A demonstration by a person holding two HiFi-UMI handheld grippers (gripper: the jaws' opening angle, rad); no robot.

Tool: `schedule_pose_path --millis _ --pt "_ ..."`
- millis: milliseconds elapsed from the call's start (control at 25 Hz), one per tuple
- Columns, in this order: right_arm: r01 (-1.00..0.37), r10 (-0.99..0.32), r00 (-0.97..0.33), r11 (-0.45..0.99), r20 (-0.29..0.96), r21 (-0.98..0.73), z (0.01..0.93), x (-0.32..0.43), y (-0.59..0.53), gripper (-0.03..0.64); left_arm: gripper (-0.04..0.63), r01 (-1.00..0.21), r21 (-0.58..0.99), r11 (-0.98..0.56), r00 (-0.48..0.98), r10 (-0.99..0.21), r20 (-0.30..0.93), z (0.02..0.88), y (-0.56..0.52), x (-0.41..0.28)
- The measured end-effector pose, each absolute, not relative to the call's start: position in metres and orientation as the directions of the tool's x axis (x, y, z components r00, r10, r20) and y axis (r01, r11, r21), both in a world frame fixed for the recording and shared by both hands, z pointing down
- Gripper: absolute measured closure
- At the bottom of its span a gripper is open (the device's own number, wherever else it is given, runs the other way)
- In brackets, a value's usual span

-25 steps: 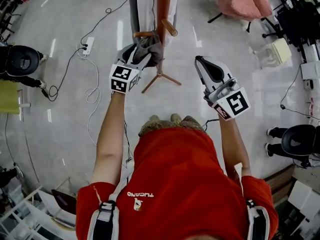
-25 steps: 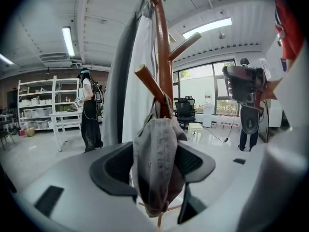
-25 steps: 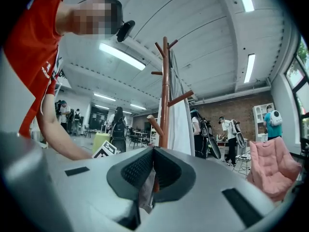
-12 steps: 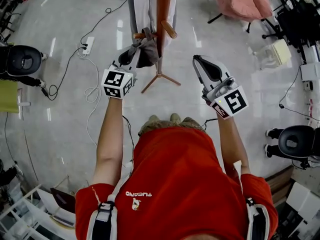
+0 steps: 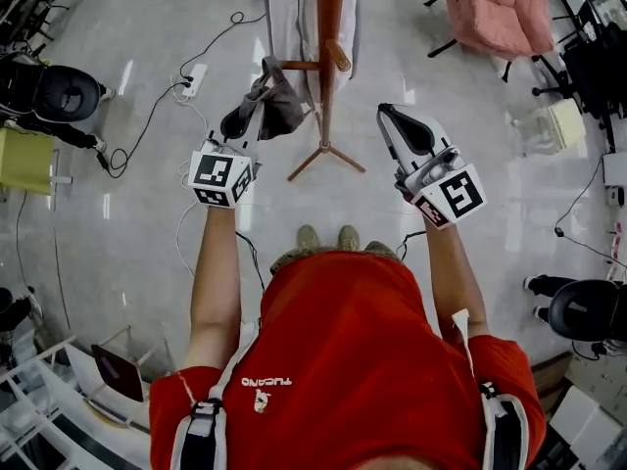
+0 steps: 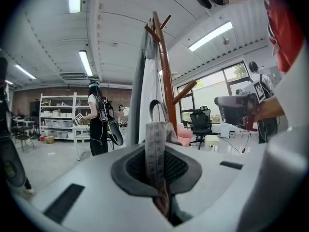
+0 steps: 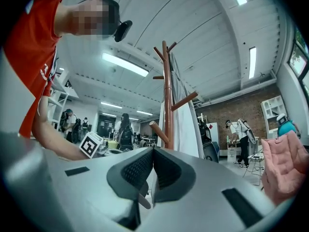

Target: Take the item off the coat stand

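A wooden coat stand [image 5: 326, 57] rises from the floor ahead of me, with a white garment [image 5: 294, 18] hanging on its far side. A grey fabric item [image 5: 274, 101] droops beside the stand's left peg [image 5: 294, 65]. Its strap loop is at the peg's tip; I cannot tell whether it still hangs there. My left gripper [image 5: 241, 125] is shut on it. In the left gripper view the grey strap [image 6: 155, 144] stands pinched between the jaws, with the stand [image 6: 166, 86] behind. My right gripper [image 5: 400, 130] is shut and empty, right of the stand's base [image 5: 328, 157].
Cables and a power strip [image 5: 194, 74] lie on the floor to the left. A pink padded chair [image 5: 495, 8] stands at the back right. A person [image 6: 98, 117] stands by white shelves [image 6: 58, 117]. Office chairs [image 5: 54, 91] stand at both sides.
My left gripper has shut on the grey item and drawn back towards me and to the left, pulling the item along the peg away from the post. The right gripper has barely moved.
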State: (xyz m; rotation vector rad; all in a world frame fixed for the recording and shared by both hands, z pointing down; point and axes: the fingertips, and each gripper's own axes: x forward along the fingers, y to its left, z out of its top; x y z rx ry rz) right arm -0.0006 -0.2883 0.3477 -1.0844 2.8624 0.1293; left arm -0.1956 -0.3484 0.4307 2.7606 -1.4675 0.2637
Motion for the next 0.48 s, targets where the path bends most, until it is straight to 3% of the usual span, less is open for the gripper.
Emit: schedule_pose_path --millis 480 --pt "-0.614 -0.603 -0.783 0.789 -0.152 0.037 0.338 -0.01 -0.274 0.593 0.572 -0.868 -0.07 -0.492 0.488 -0.87 0.069 0.365 -0.29 -0.192"
